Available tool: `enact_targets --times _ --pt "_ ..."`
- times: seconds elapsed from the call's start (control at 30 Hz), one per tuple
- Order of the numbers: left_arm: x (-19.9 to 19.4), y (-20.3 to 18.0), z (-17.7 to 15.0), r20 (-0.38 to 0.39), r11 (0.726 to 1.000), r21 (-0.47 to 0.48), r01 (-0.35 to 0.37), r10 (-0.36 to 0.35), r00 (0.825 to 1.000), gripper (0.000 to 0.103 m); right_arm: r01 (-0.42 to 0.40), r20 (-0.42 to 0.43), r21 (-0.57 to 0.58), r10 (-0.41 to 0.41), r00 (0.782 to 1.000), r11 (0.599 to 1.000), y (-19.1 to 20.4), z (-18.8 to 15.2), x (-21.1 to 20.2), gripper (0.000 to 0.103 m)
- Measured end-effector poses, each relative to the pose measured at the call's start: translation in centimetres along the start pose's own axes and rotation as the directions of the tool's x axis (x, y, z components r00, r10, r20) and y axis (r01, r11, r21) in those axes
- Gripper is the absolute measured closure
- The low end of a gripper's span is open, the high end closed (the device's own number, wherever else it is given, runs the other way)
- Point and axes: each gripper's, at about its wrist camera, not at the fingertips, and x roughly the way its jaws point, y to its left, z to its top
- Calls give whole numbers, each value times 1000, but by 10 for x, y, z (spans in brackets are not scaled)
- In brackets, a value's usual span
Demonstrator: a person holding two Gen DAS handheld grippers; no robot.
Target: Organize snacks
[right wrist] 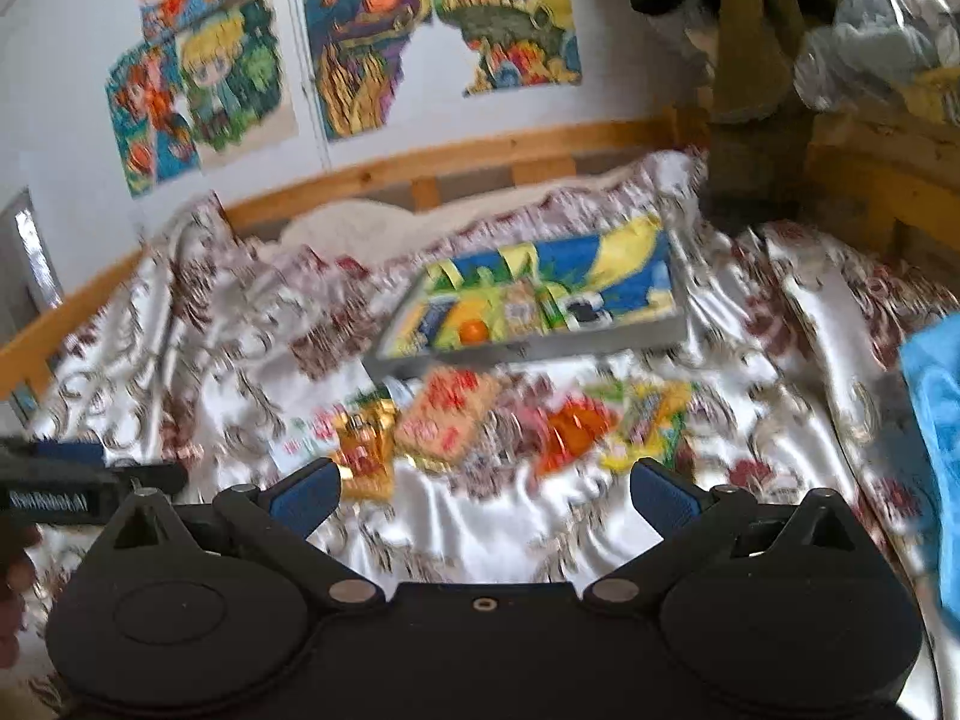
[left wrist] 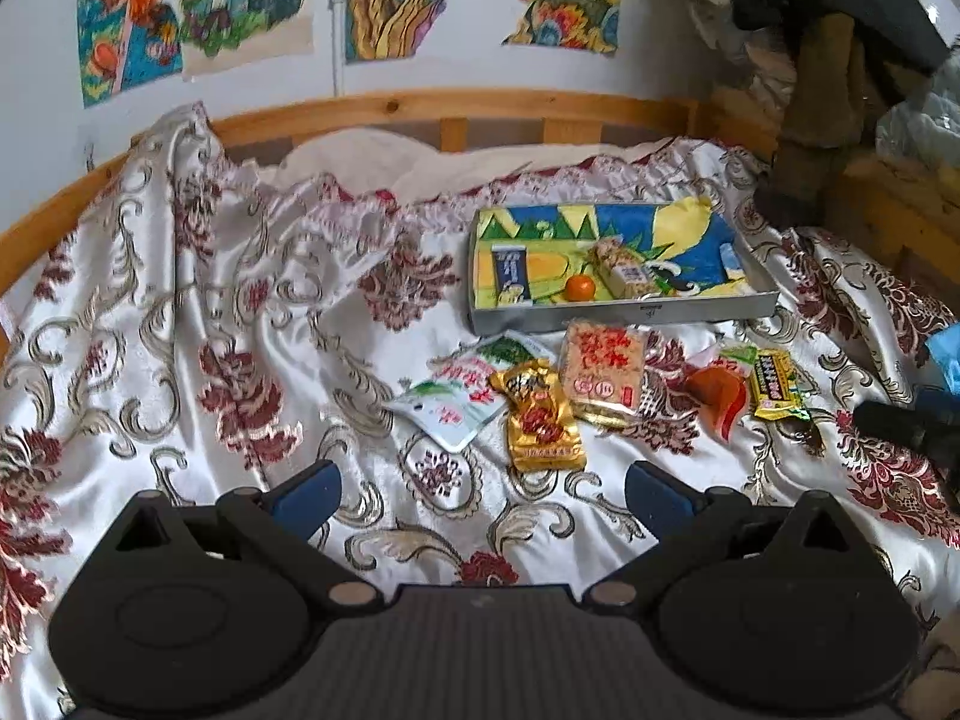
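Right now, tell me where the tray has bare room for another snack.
In the tray, the free patch is the right half, between the rice bar and the small packet at the right wall. The left half is crowded: blue packet, orange, rice bar.

We see left tool [left wrist: 483, 495] jaws apart, empty, above bed cover [left wrist: 240, 360] | tray [left wrist: 624, 315] holds orange [left wrist: 579, 287], two bars | five snack packets loose beside tray, gold packet [left wrist: 543, 420] nearest.
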Motion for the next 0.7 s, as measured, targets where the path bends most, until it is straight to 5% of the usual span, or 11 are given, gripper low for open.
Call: enact_targets --times 0.27,0.43,0.7 --pt "19 21 11 2 999 -39 11 -11 1000 0 -43 79 -183 58 995 982 3 30 35 1" --pt "44 27 17 -4 1000 -11 -19 19 1000 0 -102 32 -178 109 993 979 6 31 68 1" --pt "86 25 30 121 987 157 -17 -2 993 0 -144 -2 -284 150 989 948 39 16 104 1"
